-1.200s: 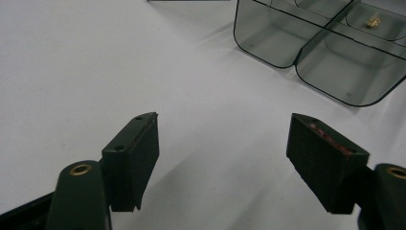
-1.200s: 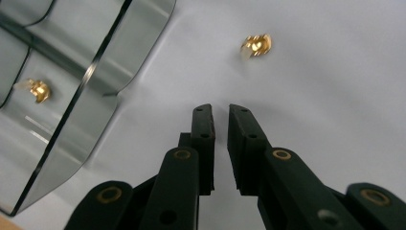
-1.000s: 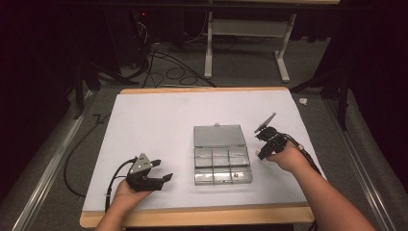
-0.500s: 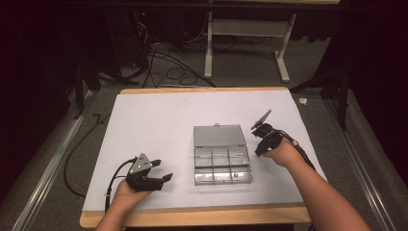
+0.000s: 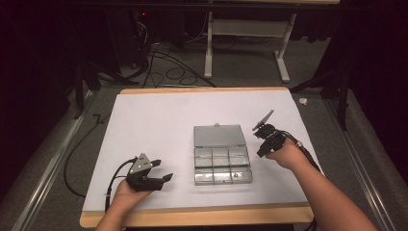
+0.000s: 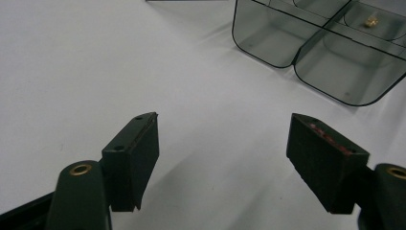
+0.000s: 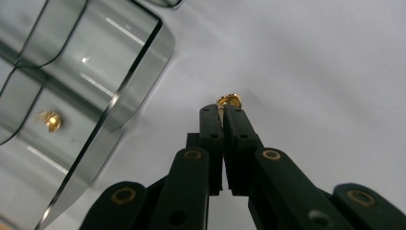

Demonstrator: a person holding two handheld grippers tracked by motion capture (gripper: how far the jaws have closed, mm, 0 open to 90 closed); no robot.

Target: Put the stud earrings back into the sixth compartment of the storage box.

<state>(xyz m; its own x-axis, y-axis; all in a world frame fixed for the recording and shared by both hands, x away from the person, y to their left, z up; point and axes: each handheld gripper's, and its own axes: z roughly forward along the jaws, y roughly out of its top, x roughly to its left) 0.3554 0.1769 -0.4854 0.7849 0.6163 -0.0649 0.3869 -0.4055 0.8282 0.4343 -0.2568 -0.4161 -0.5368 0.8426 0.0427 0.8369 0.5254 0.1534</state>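
A clear plastic compartment box (image 5: 222, 164) lies mid-table with its lid (image 5: 219, 135) folded back flat. My right gripper (image 7: 223, 109) is shut on a small brass piece (image 7: 229, 100) pinched at the very tips. It hovers just right of the box (image 7: 91, 86); in the high view that gripper (image 5: 262, 150) is at the box's right edge. A second brass piece (image 7: 50, 120) lies inside one compartment, also seen from the left as a brass piece (image 6: 370, 21). My left gripper (image 6: 222, 146) is open and holds nothing, at the table's front left (image 5: 159, 179), short of the box (image 6: 316, 43).
White paper (image 5: 159, 130) covers the wooden table (image 5: 192, 217). Beyond the far edge, cables (image 5: 163, 67) and a desk frame's white legs (image 5: 284, 53) lie on the grey floor. A metal rail (image 5: 53, 163) runs along the table's left side.
My right hand has shifted slightly left and forward, closer to the box's right edge. The left gripper has stayed where it was.
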